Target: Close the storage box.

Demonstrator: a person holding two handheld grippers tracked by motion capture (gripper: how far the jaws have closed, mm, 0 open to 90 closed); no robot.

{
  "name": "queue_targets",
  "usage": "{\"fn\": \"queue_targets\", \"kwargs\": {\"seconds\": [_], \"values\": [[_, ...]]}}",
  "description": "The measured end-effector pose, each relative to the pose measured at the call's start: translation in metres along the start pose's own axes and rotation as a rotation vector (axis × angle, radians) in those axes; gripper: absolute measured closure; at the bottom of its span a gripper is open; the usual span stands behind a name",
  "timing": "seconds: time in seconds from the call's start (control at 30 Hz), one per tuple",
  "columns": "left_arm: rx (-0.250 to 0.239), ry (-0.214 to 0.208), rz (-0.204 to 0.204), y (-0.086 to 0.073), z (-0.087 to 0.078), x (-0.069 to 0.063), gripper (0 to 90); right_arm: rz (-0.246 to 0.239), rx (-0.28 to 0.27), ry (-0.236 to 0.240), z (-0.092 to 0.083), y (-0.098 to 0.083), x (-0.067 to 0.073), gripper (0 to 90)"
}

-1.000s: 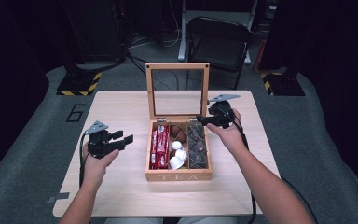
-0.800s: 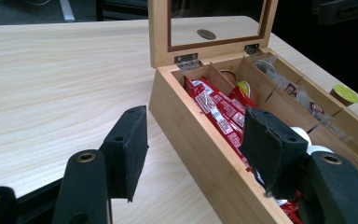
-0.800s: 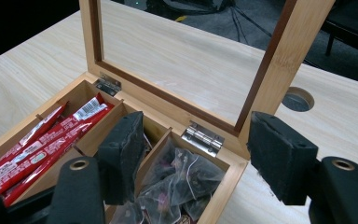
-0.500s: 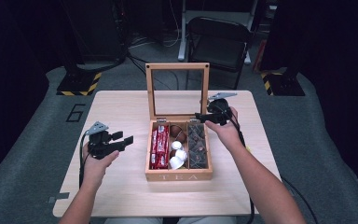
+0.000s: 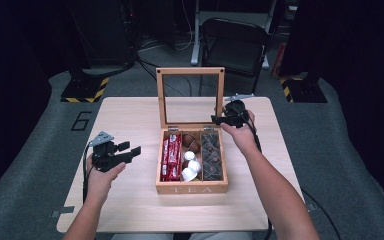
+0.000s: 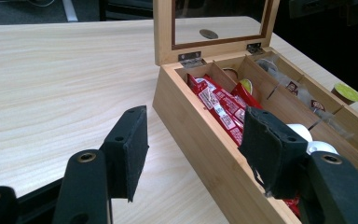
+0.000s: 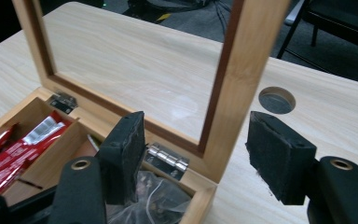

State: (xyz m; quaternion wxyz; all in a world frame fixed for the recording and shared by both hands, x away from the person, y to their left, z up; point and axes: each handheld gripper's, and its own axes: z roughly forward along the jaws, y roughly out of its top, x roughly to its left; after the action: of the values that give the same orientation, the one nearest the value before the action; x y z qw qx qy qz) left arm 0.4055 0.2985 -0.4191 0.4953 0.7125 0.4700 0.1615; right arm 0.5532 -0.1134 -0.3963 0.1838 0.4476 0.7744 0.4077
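Observation:
A wooden tea box (image 5: pixel 190 189) stands mid-table with its glass lid (image 5: pixel 190 71) upright. It holds red packets (image 5: pixel 171 157) on the left, white and brown capsules (image 5: pixel 190 167) in the middle and wrapped tea bags (image 5: pixel 211 157) on the right. My right gripper (image 5: pixel 217 120) is open at the lid's right side. In the right gripper view its jaws (image 7: pixel 196 154) straddle the lid's frame (image 7: pixel 242 70) just above a hinge (image 7: pixel 168 157), not touching it. My left gripper (image 5: pixel 130 149) is open to the left of the box. In the left gripper view it (image 6: pixel 193 144) faces the box wall (image 6: pixel 200 135).
The light wooden table (image 5: pixel 125 115) has bare room left of the box and in front of it. A round cable hole (image 7: pixel 276 99) lies behind the lid. A black chair (image 5: pixel 235 45) stands beyond the table's far edge.
My right gripper has edged slightly left and away, closer to the lid's right frame. The left gripper and the box have stayed put.

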Motion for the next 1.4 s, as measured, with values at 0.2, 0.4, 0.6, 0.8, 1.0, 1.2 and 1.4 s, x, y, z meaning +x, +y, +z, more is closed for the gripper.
{"fn": "queue_targets", "kwargs": {"seconds": [0.2,0.4,0.6,0.8,1.0,1.2,1.4], "values": [[-0.003,0.0,-0.004,0.0,-0.002,0.001,41.0,0.012,-0.004,-0.014,0.003,0.007,-0.006,36.7],[-0.008,-0.001,-0.005,0.0,-0.002,0.001,41.0,0.011,-0.009,-0.026,0.006,0.014,-0.008,36.4],[-0.005,-0.002,-0.006,0.0,-0.002,0.001,41.1,0.027,-0.01,-0.026,0.01,0.016,-0.009,36.4],[-0.003,-0.005,-0.007,0.0,-0.002,0.002,41.3,0.032,-0.008,-0.021,0.016,0.015,-0.01,37.0],[-0.003,0.0,-0.014,-0.002,-0.002,0.004,41.4,0.033,-0.002,-0.004,0.021,0.014,-0.011,37.1],[-0.005,-0.003,-0.015,-0.001,-0.002,0.003,41.5,0.033,0.007,0.0,0.025,0.017,-0.011,36.7],[-0.003,-0.004,-0.014,-0.001,-0.003,0.004,41.5,0.039,0.013,0.001,0.027,0.018,-0.011,36.5]]}}
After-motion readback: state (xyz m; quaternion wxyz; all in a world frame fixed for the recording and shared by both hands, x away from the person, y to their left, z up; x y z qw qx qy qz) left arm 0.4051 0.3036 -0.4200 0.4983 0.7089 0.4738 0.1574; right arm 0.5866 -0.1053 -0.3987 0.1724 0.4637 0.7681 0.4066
